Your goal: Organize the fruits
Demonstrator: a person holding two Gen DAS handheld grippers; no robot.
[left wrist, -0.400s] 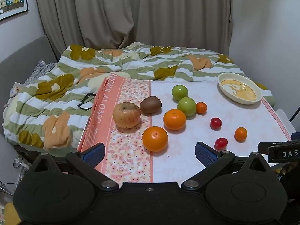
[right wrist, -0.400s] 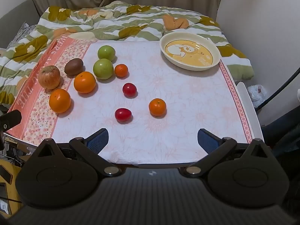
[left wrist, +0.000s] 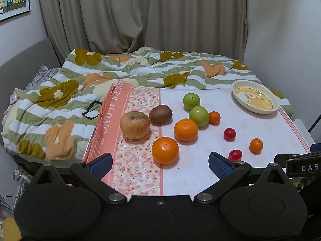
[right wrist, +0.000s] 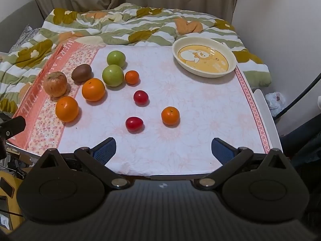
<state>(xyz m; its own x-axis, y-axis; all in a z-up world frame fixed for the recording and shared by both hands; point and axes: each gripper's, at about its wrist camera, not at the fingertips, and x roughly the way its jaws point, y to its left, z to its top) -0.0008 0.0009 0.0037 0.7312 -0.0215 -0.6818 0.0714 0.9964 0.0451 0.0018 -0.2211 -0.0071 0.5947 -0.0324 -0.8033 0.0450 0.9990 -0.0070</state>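
Fruit lies loose on a cloth-covered table point(right wrist: 200, 120): an apple point(left wrist: 134, 125), a kiwi point(left wrist: 160, 113), two big oranges point(left wrist: 165, 150) point(left wrist: 186, 129), two green fruits point(left wrist: 191, 101) point(left wrist: 198, 115), two small oranges point(right wrist: 170, 115) point(right wrist: 131, 77) and two red tomatoes point(right wrist: 134, 123) point(right wrist: 140, 97). An empty cream bowl point(right wrist: 204, 60) stands at the table's far right. My left gripper point(left wrist: 160, 163) is open and empty at the near edge, in front of the nearest orange. My right gripper point(right wrist: 163, 149) is open and empty, just short of the near tomato.
A striped floral quilt point(left wrist: 80, 92) covers the bed behind and left of the table. Black glasses point(left wrist: 91, 110) lie on it. Curtains point(left wrist: 140, 16) and white walls stand behind. The right gripper's body point(left wrist: 301, 164) shows at the left view's right edge.
Both grippers have shifted very slightly; the fruit and bowl have not moved.
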